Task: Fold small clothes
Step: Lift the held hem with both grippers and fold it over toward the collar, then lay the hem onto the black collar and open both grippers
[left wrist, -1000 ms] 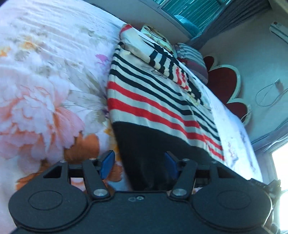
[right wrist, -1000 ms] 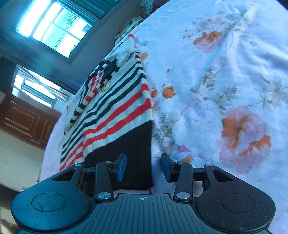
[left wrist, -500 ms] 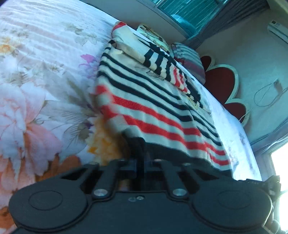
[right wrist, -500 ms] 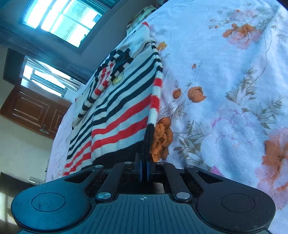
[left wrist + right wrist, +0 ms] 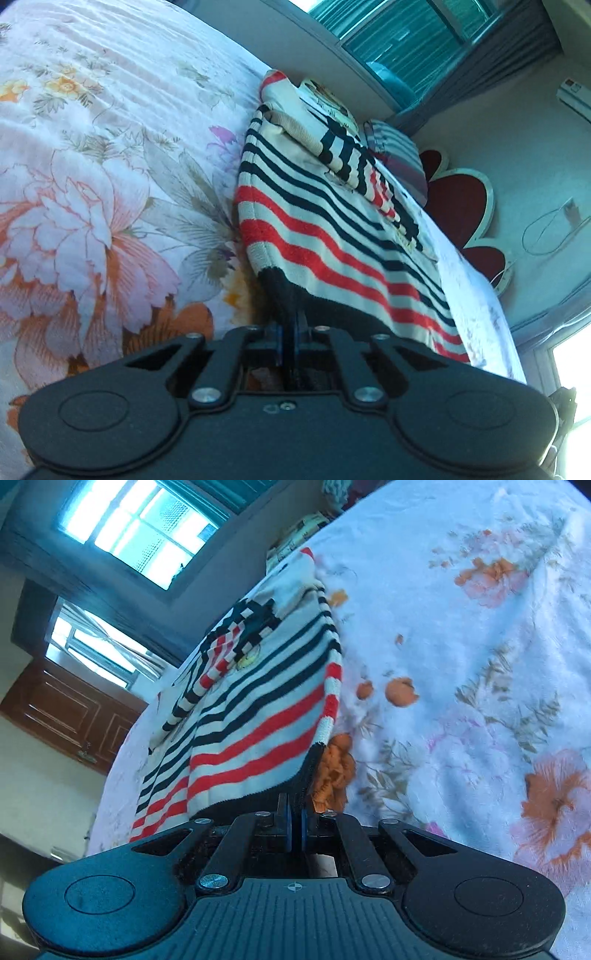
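Between the blue pads of the left claw (image 5: 291, 334), pressed together: the dark hem band of a striped knit sweater (image 5: 332, 236), pinched at one bottom corner and lifted slightly off the flowered bed cover (image 5: 92, 177). Directly ahead of that claw, spread away up the bed: red, cream and navy stripes, with a sleeve folded across the upper body. Between the pads of the right claw (image 5: 294, 825), likewise closed: the opposite hem corner of the same sweater (image 5: 258, 709), its side edge raised just ahead and the flowered cover (image 5: 461, 664) to the right. Beyond the garment: cushions (image 5: 399, 158) near the headboard (image 5: 461, 199). Judged progress: sleeves seemingly tucked in already, both lower corners secured, the bottom-to-top fold not yet made. Remaining, by the look of things: carrying the hem forward over the body toward the collar, laying it flat, releasing both corners.
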{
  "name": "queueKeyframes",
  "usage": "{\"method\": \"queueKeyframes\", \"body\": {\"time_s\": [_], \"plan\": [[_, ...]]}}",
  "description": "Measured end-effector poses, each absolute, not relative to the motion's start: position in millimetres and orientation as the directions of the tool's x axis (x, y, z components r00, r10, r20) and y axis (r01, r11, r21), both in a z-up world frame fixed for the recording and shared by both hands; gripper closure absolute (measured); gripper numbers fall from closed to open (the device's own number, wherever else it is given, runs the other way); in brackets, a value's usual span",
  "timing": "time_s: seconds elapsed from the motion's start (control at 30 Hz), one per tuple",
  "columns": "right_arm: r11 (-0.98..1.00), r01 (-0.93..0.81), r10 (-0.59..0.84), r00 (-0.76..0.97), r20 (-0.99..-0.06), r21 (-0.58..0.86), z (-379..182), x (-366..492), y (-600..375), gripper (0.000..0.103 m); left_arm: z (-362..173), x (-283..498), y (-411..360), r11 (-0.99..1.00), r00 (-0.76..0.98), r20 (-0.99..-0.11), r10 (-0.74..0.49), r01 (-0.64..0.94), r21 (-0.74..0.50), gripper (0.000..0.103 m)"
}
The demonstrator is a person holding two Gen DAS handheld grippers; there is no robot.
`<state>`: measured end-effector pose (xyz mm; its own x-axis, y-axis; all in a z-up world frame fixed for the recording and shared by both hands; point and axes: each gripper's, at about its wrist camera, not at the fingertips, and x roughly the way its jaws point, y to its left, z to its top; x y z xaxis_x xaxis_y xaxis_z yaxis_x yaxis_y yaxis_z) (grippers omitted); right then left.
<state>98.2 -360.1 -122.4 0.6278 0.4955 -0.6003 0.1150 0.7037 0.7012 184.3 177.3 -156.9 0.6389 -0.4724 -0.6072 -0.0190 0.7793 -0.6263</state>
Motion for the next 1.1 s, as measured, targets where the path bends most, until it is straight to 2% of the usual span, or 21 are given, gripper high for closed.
{"method": "queueKeyframes", "body": {"time_s": [0.07,0.27,0.43,0.67,0.87,1.1], "plan": [[0.702,0.127,0.492,0.625,-0.606,0.701,-118,103,-361,0.099,-155,184,180,0.763,0.652,-0.589,-0.477,-0.026,-0.646,0.099],[0.676,0.074,0.511,0.669,-0.539,0.733,-89,121,-365,0.099,-128,199,178,0.710,0.708,-0.513,-0.486,-0.023,-0.704,0.099],[0.633,0.053,0.525,0.703,-0.479,0.772,-65,168,-370,0.099,-92,244,169,0.691,0.745,-0.445,-0.497,0.029,-0.722,0.099],[0.599,0.031,0.533,0.731,-0.427,0.800,-28,258,-386,0.099,-60,328,169,0.683,0.779,-0.409,-0.475,0.034,-0.730,0.099],[0.573,0.061,0.560,0.699,-0.445,0.817,-45,365,-401,0.099,-75,420,160,0.711,0.760,-0.462,-0.457,0.000,-0.703,0.099],[0.535,0.126,0.598,0.642,-0.480,0.835,-115,483,-406,0.099,-120,515,154,0.771,0.710,-0.570,-0.414,-0.060,-0.634,0.099]]}}
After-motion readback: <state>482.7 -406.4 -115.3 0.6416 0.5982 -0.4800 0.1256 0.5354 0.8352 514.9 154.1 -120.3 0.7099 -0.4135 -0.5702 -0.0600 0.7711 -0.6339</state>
